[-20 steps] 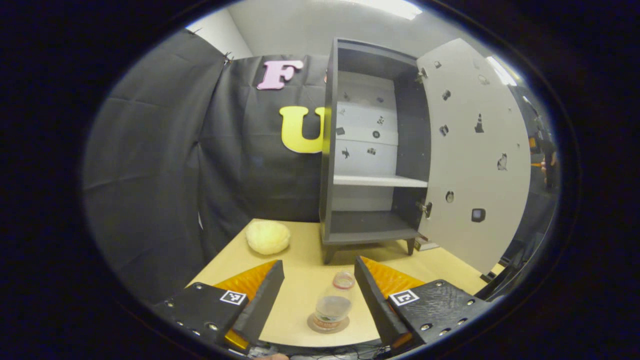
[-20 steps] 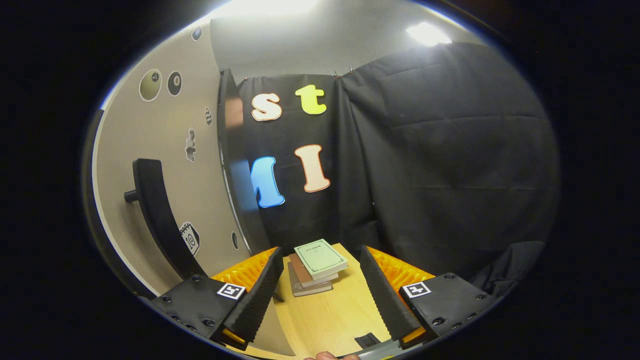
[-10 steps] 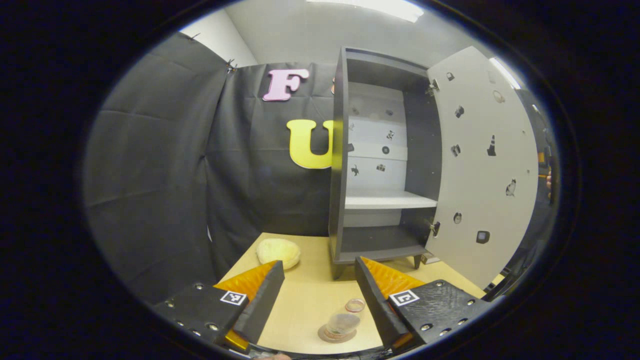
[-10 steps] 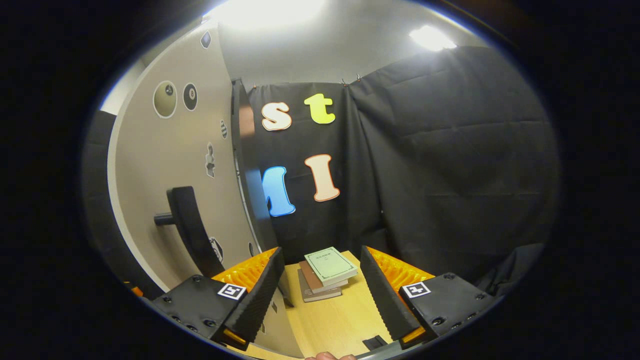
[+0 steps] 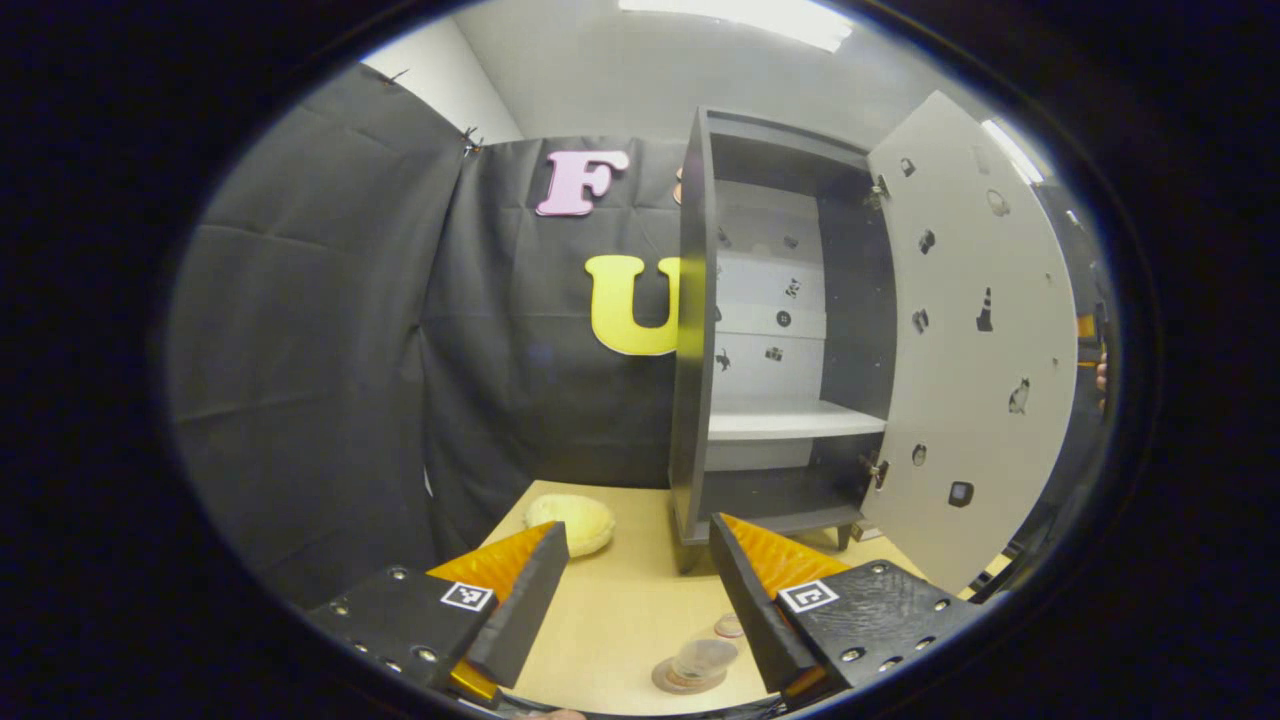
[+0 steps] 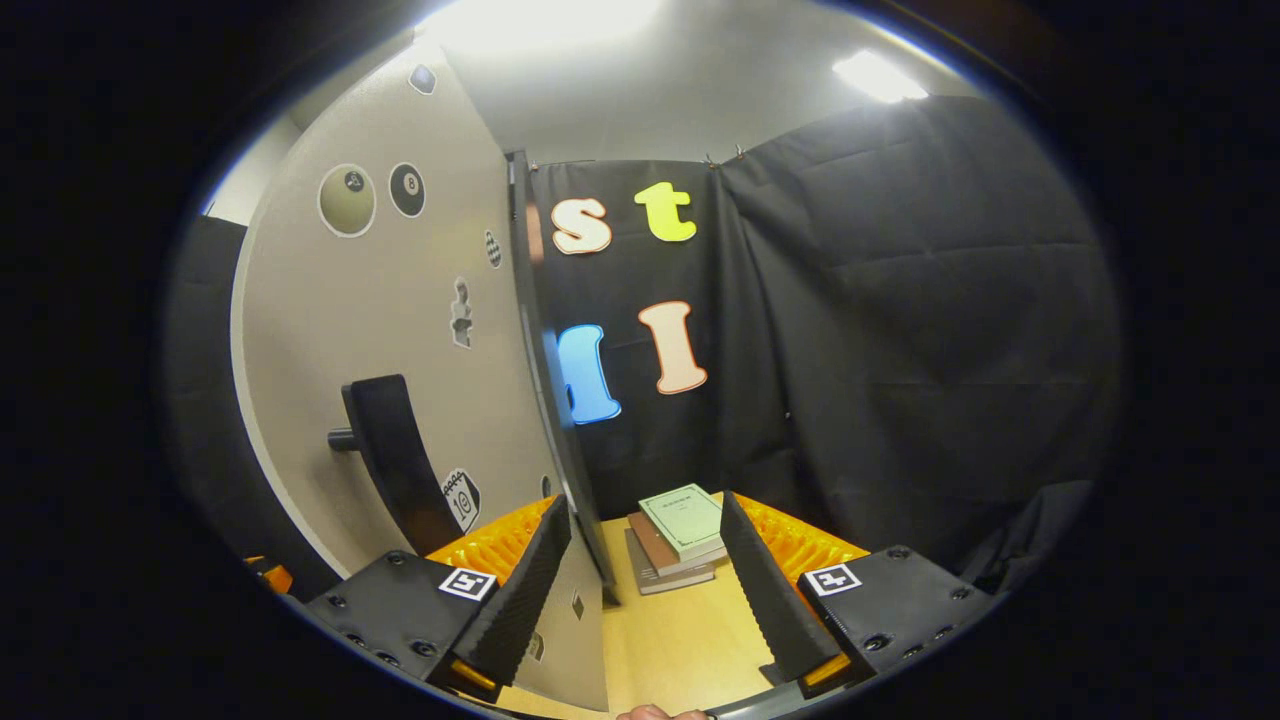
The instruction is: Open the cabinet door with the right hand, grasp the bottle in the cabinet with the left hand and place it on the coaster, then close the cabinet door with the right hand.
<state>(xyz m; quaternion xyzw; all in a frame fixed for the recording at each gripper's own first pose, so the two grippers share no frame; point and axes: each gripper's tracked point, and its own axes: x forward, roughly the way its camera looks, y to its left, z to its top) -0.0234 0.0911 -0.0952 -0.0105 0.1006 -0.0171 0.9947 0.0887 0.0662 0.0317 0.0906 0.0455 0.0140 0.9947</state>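
The left gripper (image 5: 635,590) has its two fingers spread wide apart, and they hold nothing. Just in front of them, low in the left gripper view, the bottle (image 5: 703,660) stands on the round coaster (image 5: 672,680) on the wooden table (image 5: 620,610). A small ring-shaped thing (image 5: 729,627), maybe a cap, lies on the table right beside it. So the bottle part of the job looks done.

Farther back stands the cabinet (image 5: 692,330). Its shelves look bare, and the cabinet door (image 5: 975,350) hangs wide open to the side. A pale yellow lump (image 5: 572,521) sits on the table near the cabinet's foot.

The right gripper (image 6: 645,580) also has its fingers wide apart with nothing between them. The thin edge of the door stands just past its near finger, in line with the gap, but I cannot tell if anything touches it. The dark door handle (image 6: 395,470) is off to the side on the door's face, apart from the fingers. A stack of books (image 6: 680,535) lies on the table beyond.

What is left, I think, is one thing: the right gripper has to push or pull the door shut. The door is not shut yet.
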